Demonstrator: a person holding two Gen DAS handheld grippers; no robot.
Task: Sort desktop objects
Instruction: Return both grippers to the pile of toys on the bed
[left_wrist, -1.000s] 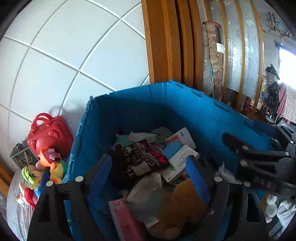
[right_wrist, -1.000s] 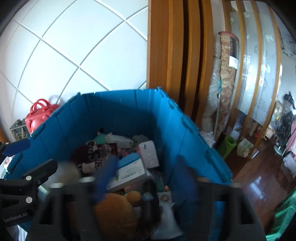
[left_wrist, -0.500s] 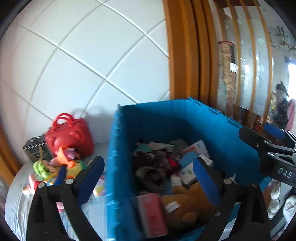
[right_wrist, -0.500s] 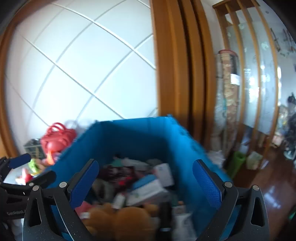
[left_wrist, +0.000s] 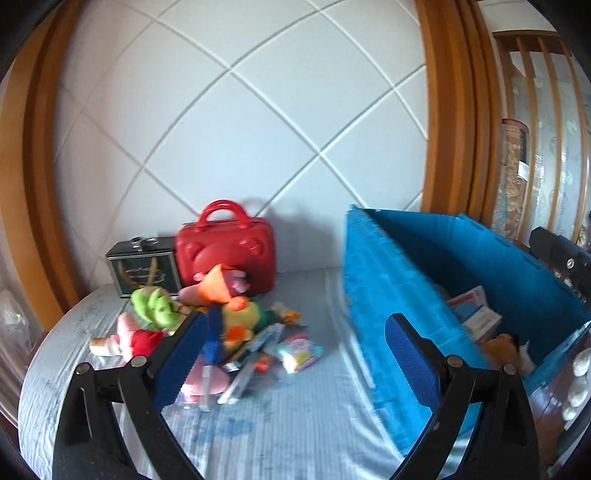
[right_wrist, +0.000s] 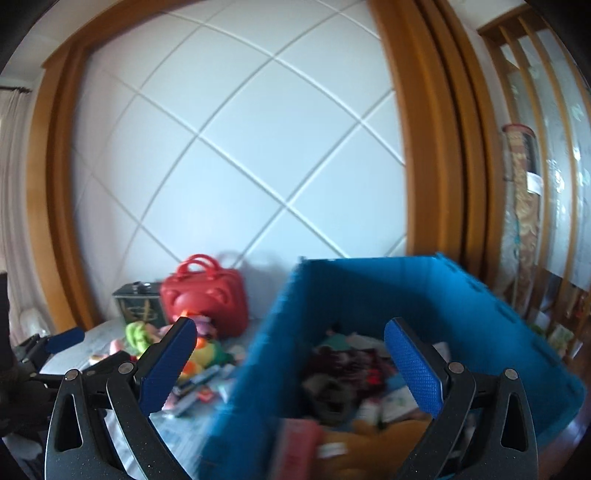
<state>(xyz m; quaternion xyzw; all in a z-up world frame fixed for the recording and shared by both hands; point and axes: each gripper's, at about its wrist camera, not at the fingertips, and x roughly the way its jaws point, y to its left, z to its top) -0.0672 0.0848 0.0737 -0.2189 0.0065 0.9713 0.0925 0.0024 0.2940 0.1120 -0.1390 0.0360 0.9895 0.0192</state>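
Note:
My left gripper (left_wrist: 295, 321) is open with nothing between its blue pads, above the pale cloth-covered table (left_wrist: 295, 424). Ahead of it lies a pile of plush toys (left_wrist: 232, 317) in green, orange and pink, with pens and small packets (left_wrist: 299, 349) beside it. A red handbag (left_wrist: 227, 251) and a dark tin box (left_wrist: 142, 267) stand behind the pile at the wall. The blue crate (left_wrist: 388, 295) is on the right. My right gripper (right_wrist: 288, 328) is open and empty over the crate's (right_wrist: 369, 288) left wall. Inside lie a brown plush (right_wrist: 373, 439), dark printed cloth (right_wrist: 347, 365) and boxes.
A white wall panel with diagonal grooves (left_wrist: 258, 129) backs the table, framed in wood (left_wrist: 447, 110). The table's rounded edge (left_wrist: 33, 387) curves at the left. A wooden screen and rolled mats (left_wrist: 513, 177) stand on the right beyond the crate.
Both grippers have drawn back from inside the crate and swung left, bringing the toy pile into view. Their jaws stand wider. The brown plush stays in the crate.

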